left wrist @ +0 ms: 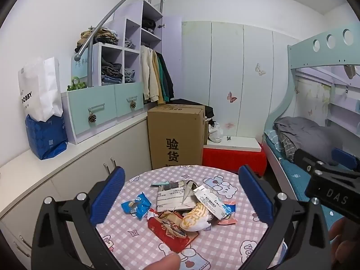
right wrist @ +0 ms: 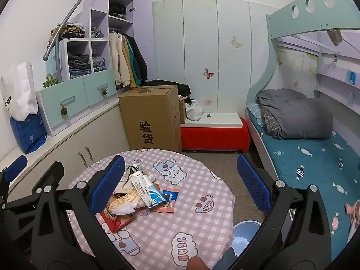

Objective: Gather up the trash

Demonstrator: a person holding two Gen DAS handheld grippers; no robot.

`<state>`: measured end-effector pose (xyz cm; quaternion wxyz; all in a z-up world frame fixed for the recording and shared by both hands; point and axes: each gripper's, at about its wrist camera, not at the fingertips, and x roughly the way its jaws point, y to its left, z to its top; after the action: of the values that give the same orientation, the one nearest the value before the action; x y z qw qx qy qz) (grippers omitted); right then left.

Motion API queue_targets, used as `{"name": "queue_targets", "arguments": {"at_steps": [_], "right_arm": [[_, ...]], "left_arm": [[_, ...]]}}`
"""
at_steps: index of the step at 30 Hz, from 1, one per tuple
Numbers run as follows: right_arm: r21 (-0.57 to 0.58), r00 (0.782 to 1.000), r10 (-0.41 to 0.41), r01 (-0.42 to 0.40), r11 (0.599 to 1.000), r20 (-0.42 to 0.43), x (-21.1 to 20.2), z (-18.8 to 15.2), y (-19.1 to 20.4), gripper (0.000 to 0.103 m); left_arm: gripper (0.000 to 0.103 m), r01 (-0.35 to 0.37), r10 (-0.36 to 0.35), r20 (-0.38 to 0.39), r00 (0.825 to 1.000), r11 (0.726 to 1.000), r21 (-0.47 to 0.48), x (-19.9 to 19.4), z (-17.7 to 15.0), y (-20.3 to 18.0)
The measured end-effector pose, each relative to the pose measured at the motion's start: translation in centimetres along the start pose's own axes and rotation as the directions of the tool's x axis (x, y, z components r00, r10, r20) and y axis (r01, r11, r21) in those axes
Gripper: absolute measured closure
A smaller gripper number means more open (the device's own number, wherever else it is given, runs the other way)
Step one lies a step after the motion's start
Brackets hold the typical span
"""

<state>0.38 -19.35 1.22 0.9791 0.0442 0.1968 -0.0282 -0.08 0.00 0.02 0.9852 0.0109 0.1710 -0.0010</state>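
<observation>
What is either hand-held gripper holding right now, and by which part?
Nothing. The left hand-held gripper and right hand-held gripper are both open above the trash on the table.

Left gripper [left wrist: 181, 193] held above round pink-checked table [left wrist: 139, 243], jaws spread wide, gripping nothing. Trash pile [left wrist: 180, 209] heaped between the blue pads: blue wrapper [left wrist: 136, 205] at 9 o'clock of the heap, red packet [left wrist: 171, 236] at 6, yellow-patterned bag [left wrist: 195, 218] centre, torn carton [left wrist: 173, 194] at 12. Right gripper [left wrist: 330, 180] at 3 o'clock, off the table. Cardboard box [left wrist: 176, 135] beyond at 12.
</observation>
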Motion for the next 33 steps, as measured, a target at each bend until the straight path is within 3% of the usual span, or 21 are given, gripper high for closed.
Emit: {"name": "queue_targets", "arguments": {"at_steps": [33], "right_arm": [[-0.018,0.999,0.037,-0.037,0.999,-0.025,3.1,-0.5,-0.4,0.006]], "left_arm": [[0.004,-0.023,0.023,-0.023,0.999,1.0,-0.016,2.1,0.4,-0.2]]}}
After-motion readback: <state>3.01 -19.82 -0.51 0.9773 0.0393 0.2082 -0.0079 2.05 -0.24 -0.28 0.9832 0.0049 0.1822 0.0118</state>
